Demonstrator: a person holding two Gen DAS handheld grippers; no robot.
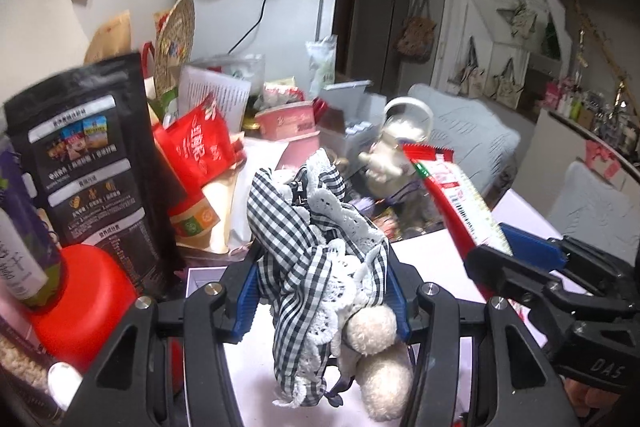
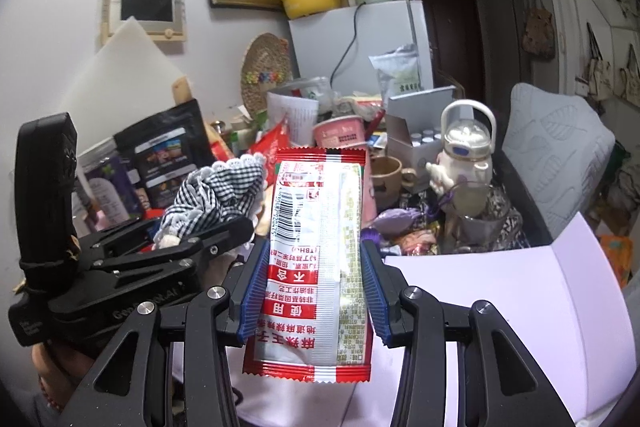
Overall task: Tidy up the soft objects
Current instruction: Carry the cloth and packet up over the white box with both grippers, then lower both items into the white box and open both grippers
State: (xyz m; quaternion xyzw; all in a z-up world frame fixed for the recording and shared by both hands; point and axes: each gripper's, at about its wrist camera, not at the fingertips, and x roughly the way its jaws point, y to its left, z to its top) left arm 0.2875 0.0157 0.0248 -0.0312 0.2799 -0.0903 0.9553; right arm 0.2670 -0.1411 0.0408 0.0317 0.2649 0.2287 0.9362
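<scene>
My left gripper (image 1: pixel 322 291) is shut on a plush toy in a black-and-white checked dress with white lace (image 1: pixel 308 251); its cream fuzzy feet hang below the fingers. The toy also shows in the right wrist view (image 2: pixel 216 195), held up at the left. My right gripper (image 2: pixel 314 291) is shut on a red and white snack packet (image 2: pixel 316 267), held upright. In the left wrist view the packet (image 1: pixel 456 199) and the right gripper (image 1: pixel 516 255) are to the right of the toy.
A cluttered table lies ahead: black pouch (image 1: pixel 88 163), red bags (image 1: pixel 196 147), red-capped bottle (image 1: pixel 80 303), pink tub (image 2: pixel 340 131), white kettle-shaped bottle (image 2: pixel 464 147), mug (image 2: pixel 386 171). A white fridge (image 2: pixel 360 43) stands behind. A pale lilac board (image 2: pixel 500 299) lies at the right, below the grippers.
</scene>
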